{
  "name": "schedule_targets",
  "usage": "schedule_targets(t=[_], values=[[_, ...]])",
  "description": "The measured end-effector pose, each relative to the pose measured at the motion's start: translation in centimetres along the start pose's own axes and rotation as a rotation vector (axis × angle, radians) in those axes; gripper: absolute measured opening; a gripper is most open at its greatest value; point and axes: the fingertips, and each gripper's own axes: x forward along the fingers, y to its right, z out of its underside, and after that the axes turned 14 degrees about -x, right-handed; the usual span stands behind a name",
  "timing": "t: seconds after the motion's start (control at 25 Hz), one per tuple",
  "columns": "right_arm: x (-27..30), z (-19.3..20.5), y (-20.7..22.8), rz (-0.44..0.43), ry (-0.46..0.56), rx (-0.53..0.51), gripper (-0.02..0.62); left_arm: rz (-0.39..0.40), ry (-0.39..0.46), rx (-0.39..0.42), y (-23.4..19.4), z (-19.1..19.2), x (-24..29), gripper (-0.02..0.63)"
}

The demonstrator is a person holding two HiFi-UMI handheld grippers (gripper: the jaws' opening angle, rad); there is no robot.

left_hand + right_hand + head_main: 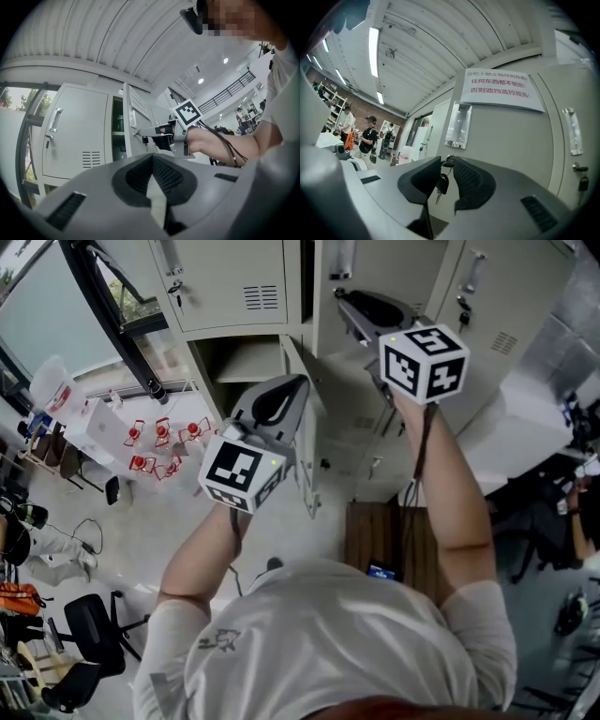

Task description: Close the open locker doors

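The lockers (234, 287) fill the top of the head view, and I use the open door (136, 117) as my reference. It stands upright, with its long axis vertical, and it is swung out from the bank. The dark compartment (117, 133) lies just beside it.

My right hand-held gripper (447, 161) is at the door's outer face, the one with the handle recess (458, 125) and the notice (501, 89). It points level at the lock, just below the recess. Its jaws are partly open, with the key (442, 183) hanging between them. I see no pad pressing on the key, so I think nothing is held.

My left hand-held gripper (152, 157) is in front of the door and points toward it, but it is apart from it. Its jaws are together and nothing is between them.

The right hand is clearly the nearer one. The compartment is on the far side of the door from this hand-held gripper. So I judge that the coming move is a push on the outer face toward the compartment. The key is a small risk, because the jaws could catch it during the push.
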Motion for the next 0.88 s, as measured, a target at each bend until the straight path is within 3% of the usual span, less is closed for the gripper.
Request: schedule_targets(t=[0.36, 0.88], values=[[4.1, 0.7, 0.9, 0.074, -0.027, 0.011, 0.084, 0.034, -0.012, -0.007, -4.6, 0.2, 0.4, -0.005], [7.9, 1.7, 2.6, 0.148, -0.071, 0.018, 0.084, 0.081, -0.031, -0.017, -7.8, 0.5, 1.8, -0.005]])
